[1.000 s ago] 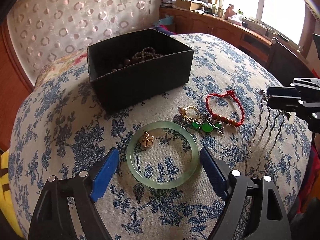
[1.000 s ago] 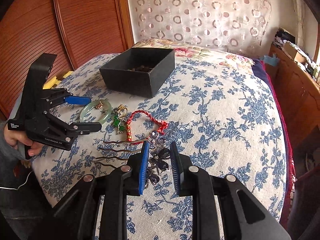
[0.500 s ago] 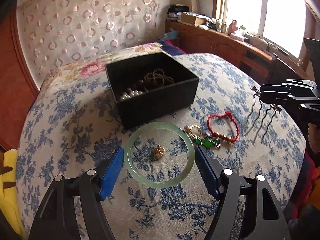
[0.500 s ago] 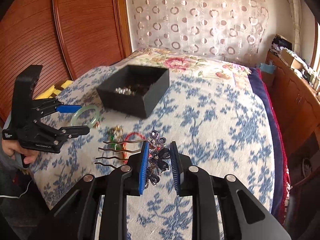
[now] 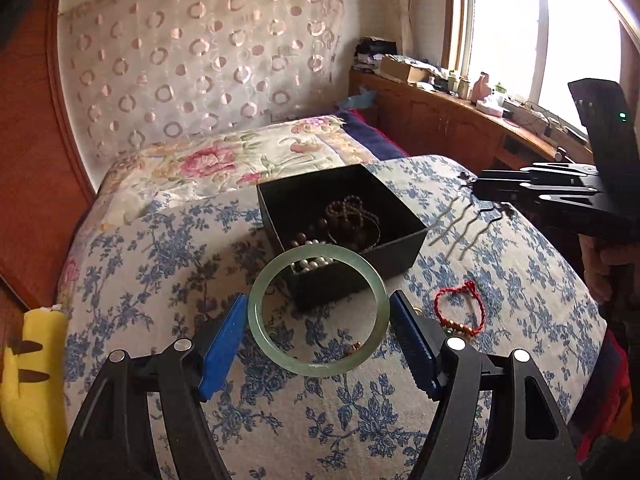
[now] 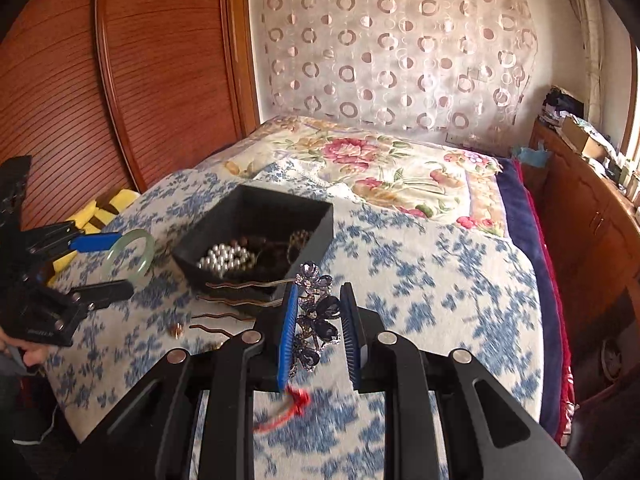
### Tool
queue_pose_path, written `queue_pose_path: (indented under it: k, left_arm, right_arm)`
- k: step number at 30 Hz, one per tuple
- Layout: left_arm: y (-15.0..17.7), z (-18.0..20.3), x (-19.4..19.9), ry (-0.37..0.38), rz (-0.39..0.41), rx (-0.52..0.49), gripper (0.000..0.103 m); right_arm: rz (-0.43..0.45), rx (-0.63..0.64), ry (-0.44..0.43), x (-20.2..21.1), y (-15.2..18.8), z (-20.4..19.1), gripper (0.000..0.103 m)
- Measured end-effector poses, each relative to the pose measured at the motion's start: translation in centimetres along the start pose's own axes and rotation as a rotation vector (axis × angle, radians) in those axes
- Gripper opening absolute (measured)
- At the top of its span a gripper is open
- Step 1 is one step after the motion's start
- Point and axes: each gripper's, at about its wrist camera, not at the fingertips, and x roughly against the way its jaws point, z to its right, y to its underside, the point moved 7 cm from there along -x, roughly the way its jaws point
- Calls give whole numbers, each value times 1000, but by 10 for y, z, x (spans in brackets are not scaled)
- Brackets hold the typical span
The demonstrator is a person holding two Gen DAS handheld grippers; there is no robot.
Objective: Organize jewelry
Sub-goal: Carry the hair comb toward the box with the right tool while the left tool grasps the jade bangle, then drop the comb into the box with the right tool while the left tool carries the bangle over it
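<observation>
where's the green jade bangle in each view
Left wrist: the green jade bangle sits at centre, lower middle, held between the blue fingers of the left claw, lifted in front of the black box.
Right wrist: the bangle is at the far left, mid-height, in the left claw, just left of the black box.
Shared landmark: the black box holding beads.
</observation>
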Motion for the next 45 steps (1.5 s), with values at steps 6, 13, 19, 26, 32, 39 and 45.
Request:
queue_pose_path:
  k: [6,13,19,26,32,39,45]
  left_arm:
    - [-11,-2,7,-4,14,-5,69]
    - [-20,-4,10,-15,27,-9,69]
    - [-26,-7,13,-26,36,-7,69]
    - [-35,-11,10,-34,48,-9,69]
    - [-37,-18,-1,-43,39,-3,69]
    - [-44,-22,-19,-49,27,-4,69]
    - [-57,-18,-32,-59,31,-28,69]
  right_arm:
    - [0,-8,-2,-23,-19,-1,24]
    - [-27,-10,31,-52,-33,0,24]
    - [-31,8,43,-63,-38,-8,24]
    - [-60,62,37,-78,-35,-26,24]
    - [-82,72,18,-88,-28,-31,26]
    - [-66,36,-37,-78,-25,-25,27]
    - [-53,-6,-93,-71,-23,-22,27]
